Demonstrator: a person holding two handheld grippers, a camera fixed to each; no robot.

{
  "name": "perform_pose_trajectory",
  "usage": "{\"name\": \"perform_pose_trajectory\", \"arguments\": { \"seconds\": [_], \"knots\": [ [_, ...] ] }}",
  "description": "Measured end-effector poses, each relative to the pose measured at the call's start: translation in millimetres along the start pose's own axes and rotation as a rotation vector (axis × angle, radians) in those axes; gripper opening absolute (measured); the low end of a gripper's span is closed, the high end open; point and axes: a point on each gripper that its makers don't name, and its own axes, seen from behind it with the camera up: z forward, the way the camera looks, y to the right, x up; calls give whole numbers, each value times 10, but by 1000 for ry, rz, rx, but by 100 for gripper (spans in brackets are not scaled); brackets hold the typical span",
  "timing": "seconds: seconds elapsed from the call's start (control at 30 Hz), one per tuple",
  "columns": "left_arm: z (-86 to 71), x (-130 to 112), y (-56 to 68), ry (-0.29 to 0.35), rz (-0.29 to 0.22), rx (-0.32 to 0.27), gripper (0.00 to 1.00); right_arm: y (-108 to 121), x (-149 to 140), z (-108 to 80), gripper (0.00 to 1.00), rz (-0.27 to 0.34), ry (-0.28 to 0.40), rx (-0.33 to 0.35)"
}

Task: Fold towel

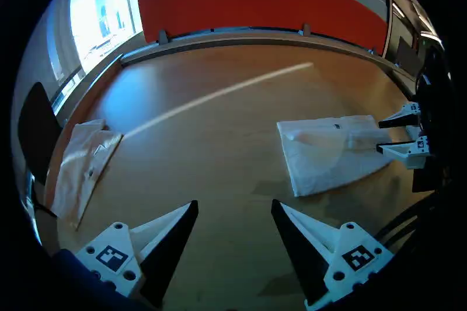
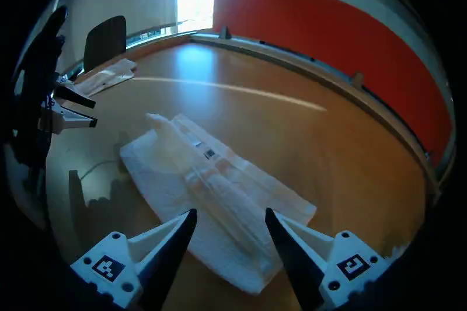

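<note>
A white towel point(image 2: 216, 188) lies folded in a long strip on the wooden table point(image 2: 303, 136). My right gripper point(image 2: 230, 213) stands open at its near end, a finger on either side of the raised fold and neither pressing on it. In the left gripper view the same towel point(image 1: 333, 153) lies to the right, and the right gripper point(image 1: 379, 136) reaches in at its far right edge, jaws apart. My left gripper point(image 1: 233, 206) is open over bare table, well short of the towel. It also appears at the left of the right gripper view, as the left gripper point(image 2: 87, 111).
A second white cloth point(image 1: 82, 165) lies crumpled at the table's left edge, seen again as the cloth point(image 2: 108, 77). A red partition point(image 1: 262, 4) runs along the far side. A dark chair point(image 2: 108, 39) stands beyond the table. A thin cable point(image 2: 96, 166) lies beside the towel.
</note>
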Motion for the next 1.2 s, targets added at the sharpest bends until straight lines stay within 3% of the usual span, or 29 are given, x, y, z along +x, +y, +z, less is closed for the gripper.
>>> {"name": "perform_pose_trajectory", "arguments": {
  "seconds": [1.2],
  "knots": [
    [25,4,-3,1,1,-4,93,-284,-216,-41,90,27,-23,29]
  ]
}}
